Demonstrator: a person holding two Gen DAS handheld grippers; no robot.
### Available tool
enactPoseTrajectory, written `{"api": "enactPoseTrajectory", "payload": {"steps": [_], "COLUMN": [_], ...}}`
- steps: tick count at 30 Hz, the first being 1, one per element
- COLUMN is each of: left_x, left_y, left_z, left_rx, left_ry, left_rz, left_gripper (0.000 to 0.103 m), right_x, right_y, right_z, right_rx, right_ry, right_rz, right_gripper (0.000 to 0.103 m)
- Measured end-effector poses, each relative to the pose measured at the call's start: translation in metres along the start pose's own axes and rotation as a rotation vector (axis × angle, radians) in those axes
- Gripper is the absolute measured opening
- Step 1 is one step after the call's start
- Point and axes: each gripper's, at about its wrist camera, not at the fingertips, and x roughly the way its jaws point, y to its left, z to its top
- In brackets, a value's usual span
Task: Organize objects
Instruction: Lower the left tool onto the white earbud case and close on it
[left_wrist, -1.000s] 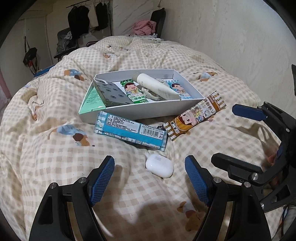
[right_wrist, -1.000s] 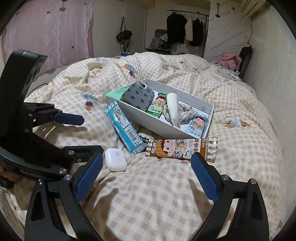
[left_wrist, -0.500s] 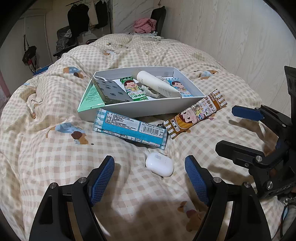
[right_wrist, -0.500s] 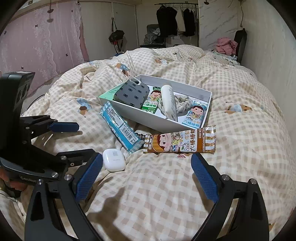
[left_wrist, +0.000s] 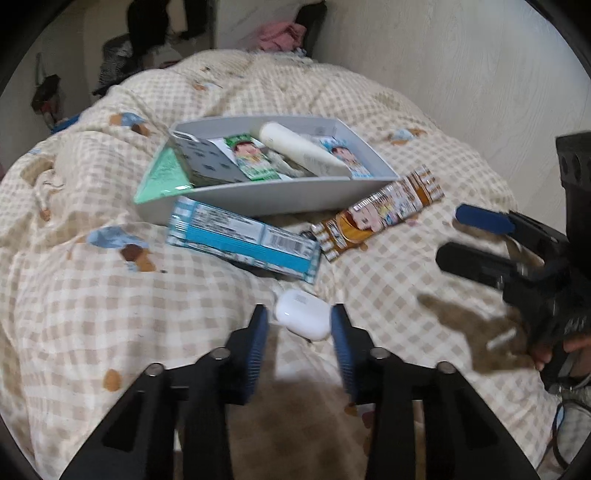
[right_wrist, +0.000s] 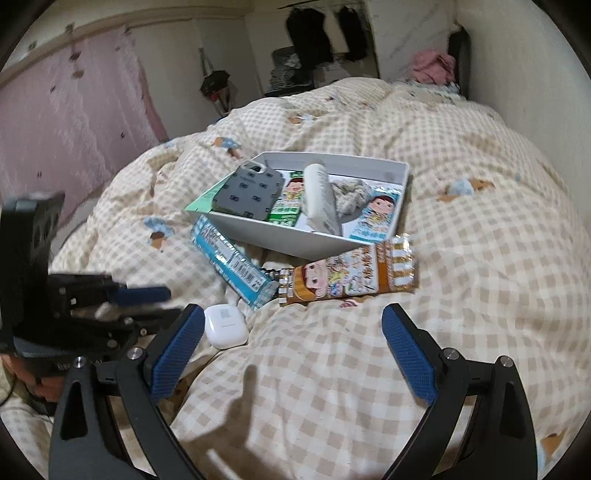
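The left tool (left_wrist: 298, 325) stood low over the bed, and its two blue pads were drawn in narrow, one on each side of the white earbud case (left_wrist: 303, 318). If the pads already pressed the case I cannot tell; they looked just beside it. The case lay on the checked quilt (left_wrist: 92, 314), between the fingertips of this tool.

Ahead of the left tool, a blue snack packet (left_wrist: 242, 239) lay flat, and to its right a brown snack bar (left_wrist: 380, 214) lay slanted. Behind both was the white box (left_wrist: 280, 195), with a grey phone case (left_wrist: 208, 162), a white tube (left_wrist: 299, 149) and small cartons inside.

The right tool (right_wrist: 291, 350) was wide open and held nothing. The brown bar (right_wrist: 347, 275) lay ahead of it, between its fingers but farther off, and the earbud case (right_wrist: 225, 325) was just beside its left finger (right_wrist: 177, 347).
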Motion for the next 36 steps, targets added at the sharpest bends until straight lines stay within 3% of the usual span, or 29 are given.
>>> {"api": "enactPoseTrajectory", "payload": {"steps": [3, 8, 12, 14, 15, 16, 22, 26, 29, 33, 36], "left_x": [0.004, 0.039, 0.076, 0.082, 0.085, 0.089, 0.107, 0.111, 0.109, 0.080, 0.055], "left_y": [-0.008, -0.026, -0.024, -0.024, -0.026, -0.028, -0.041, -0.042, -0.035, -0.015, -0.001], "left_z": [0.014, 0.042, 0.043, 0.040, 0.039, 0.038, 0.033, 0.034, 0.036, 0.039, 0.036], "left_rx": [0.063, 0.249, 0.196, 0.201, 0.205, 0.212, 0.261, 0.251, 0.178, 0.013, -0.071], "left_ry": [0.035, 0.159, 0.268, 0.259, 0.266, 0.281, 0.309, 0.322, 0.299, 0.162, 0.048], "left_rz": [-0.009, 0.111, 0.056, 0.081, 0.084, 0.077, 0.137, 0.133, 0.090, -0.057, -0.074], "left_gripper": [0.032, 0.024, 0.026, 0.038, 0.050, 0.053, 0.053, 0.050, 0.050, 0.050, 0.050], "right_x": [-0.001, -0.001, -0.001, -0.001, -0.001, -0.001, -0.001, -0.001, -0.001, 0.000, 0.000], "right_y": [-0.010, -0.016, -0.016, -0.016, -0.016, -0.016, -0.016, -0.016, -0.016, -0.017, -0.017], "right_z": [0.000, 0.000, 0.000, 0.000, 0.000, 0.000, 0.000, 0.000, 0.000, 0.000, 0.000], "right_rx": [0.056, 0.090, 0.091, 0.091, 0.090, 0.090, 0.092, 0.092, 0.093, 0.098, 0.097], "right_ry": [-0.003, -0.003, -0.002, -0.001, 0.000, 0.003, 0.005, 0.006, 0.005, 0.004, 0.005], "right_rz": [0.017, 0.028, 0.028, 0.028, 0.028, 0.027, 0.024, 0.023, 0.024, 0.028, 0.027], "right_gripper": [0.096, 0.096, 0.096, 0.096, 0.096, 0.096, 0.096, 0.096, 0.096, 0.096, 0.096]}}
